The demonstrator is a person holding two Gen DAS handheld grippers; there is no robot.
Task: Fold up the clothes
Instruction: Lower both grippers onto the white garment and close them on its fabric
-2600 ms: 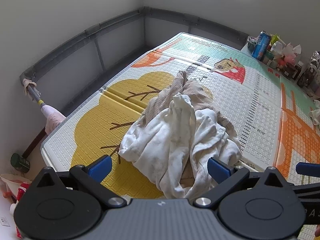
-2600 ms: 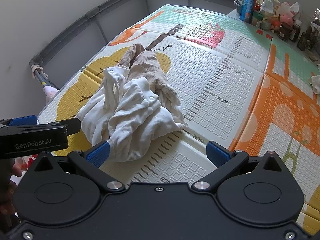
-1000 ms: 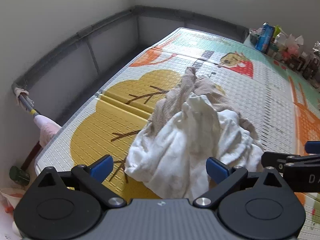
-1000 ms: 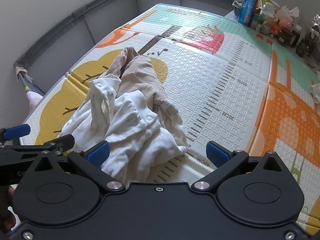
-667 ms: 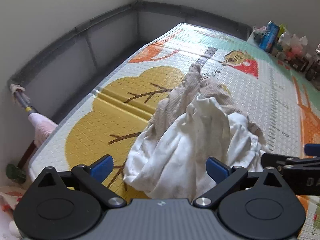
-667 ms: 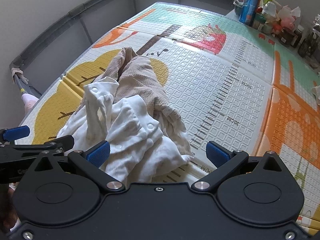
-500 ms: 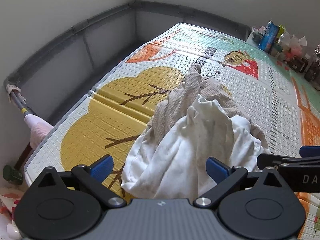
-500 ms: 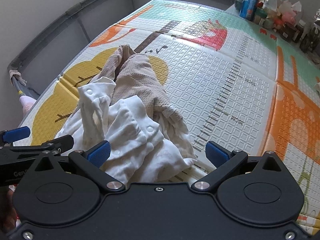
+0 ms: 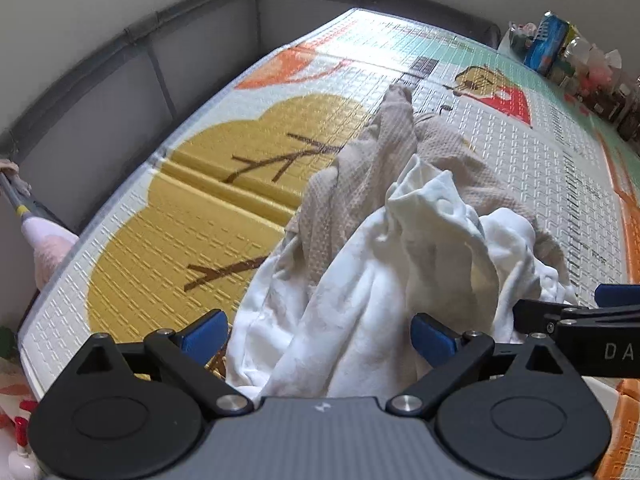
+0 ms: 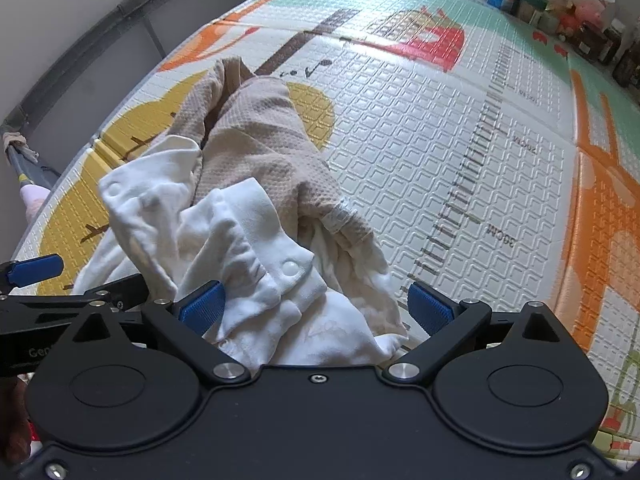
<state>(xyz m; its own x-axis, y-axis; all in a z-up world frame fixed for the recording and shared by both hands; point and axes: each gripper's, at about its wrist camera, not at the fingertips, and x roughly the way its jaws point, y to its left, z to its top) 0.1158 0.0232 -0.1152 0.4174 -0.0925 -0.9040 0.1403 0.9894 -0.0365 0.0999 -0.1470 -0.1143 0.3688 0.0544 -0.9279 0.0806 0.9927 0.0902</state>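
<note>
Over white garment [image 9: 360, 300] | left gripper [image 9: 320, 330], right gripper [image 10: 316, 306] level, side by side | jaws spread wide, holding nothing

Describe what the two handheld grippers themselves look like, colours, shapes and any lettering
Both are matte black with two round discs at the base and angled linkage arms pinned by silver bolts. The left gripper has a grey ribbed centre plate; the right gripper is black throughout. Each finger ends in a ribbed blue pad. White lettering shows on their sides, cut off.
</note>
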